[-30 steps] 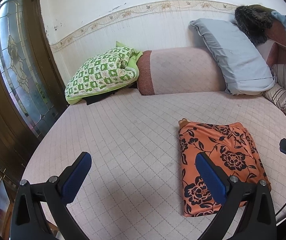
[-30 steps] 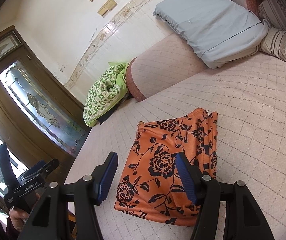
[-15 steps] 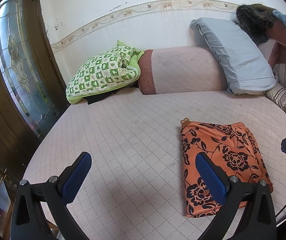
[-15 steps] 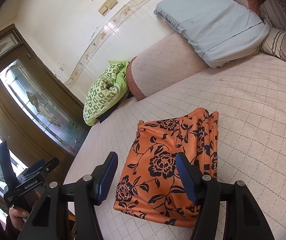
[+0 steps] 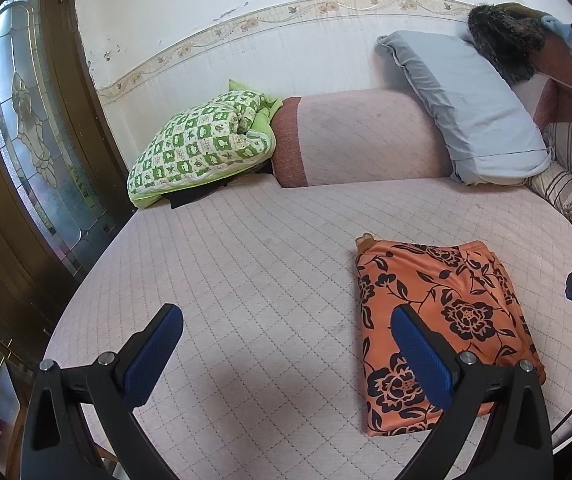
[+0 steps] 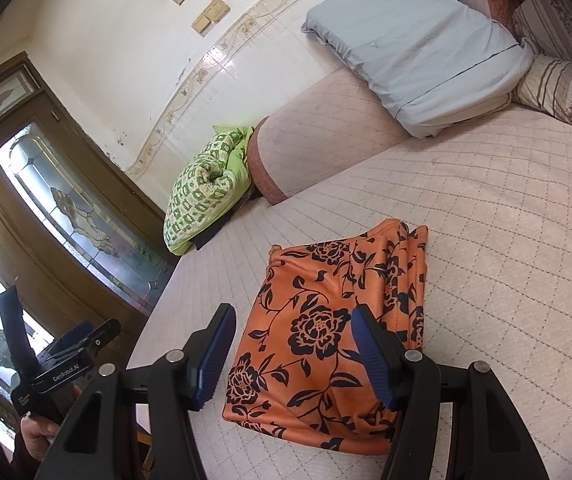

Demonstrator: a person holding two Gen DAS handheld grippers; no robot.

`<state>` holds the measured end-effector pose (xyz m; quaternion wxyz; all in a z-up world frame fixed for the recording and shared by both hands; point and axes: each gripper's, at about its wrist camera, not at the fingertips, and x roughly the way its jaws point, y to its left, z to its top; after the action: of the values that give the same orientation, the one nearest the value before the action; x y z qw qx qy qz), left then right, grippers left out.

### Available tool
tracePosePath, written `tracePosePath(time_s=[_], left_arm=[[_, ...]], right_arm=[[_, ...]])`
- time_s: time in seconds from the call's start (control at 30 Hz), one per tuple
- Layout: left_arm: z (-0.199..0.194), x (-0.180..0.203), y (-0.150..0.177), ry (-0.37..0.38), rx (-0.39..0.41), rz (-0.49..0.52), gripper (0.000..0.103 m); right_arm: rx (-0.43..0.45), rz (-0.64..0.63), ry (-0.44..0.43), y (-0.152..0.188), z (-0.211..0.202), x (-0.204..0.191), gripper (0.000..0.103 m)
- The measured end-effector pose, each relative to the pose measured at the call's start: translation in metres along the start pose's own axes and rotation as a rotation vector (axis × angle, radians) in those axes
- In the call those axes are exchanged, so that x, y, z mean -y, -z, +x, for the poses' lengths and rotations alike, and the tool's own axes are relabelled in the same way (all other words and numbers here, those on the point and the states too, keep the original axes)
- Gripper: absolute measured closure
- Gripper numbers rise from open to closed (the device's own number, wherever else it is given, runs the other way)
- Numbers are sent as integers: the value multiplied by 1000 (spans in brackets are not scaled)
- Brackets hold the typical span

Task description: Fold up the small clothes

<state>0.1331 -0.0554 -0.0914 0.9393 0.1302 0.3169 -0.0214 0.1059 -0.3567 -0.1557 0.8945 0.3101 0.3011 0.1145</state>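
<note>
I judge that the folding is nearly done: the orange flowered garment [image 6: 338,320] lies on the bed [image 6: 506,240] as a compact rectangle, with stacked layers showing along its edge at 1 o'clock in the right wrist view. If one more fold is wanted, I would take the near edge at two corners, lift it only a little, and lay it over toward 12 o'clock so the layers do not slide apart. The cloth looks thin and slippery, so a slow release is better than a pull.

The right claw [image 6: 294,354] is released, its blue pads about half apart, and it hangs just above the near end of the garment. I see cloth between the fingers but no pad pressing on it, so it grasps nothing.

The left claw [image 5: 288,354] is also released, wider, over bare mattress. In its view the garment [image 5: 438,320] sits at 3 o'clock; the right pad overlaps it in the picture, but whether it touches I cannot tell
</note>
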Motion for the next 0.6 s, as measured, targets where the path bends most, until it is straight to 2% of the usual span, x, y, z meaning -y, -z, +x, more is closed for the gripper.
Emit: tracePosePath(time_s=[0.6], left_arm=[[12,7,4,12,-35,-2,0]], right_arm=[[-22,28,26,1,1,17,39]])
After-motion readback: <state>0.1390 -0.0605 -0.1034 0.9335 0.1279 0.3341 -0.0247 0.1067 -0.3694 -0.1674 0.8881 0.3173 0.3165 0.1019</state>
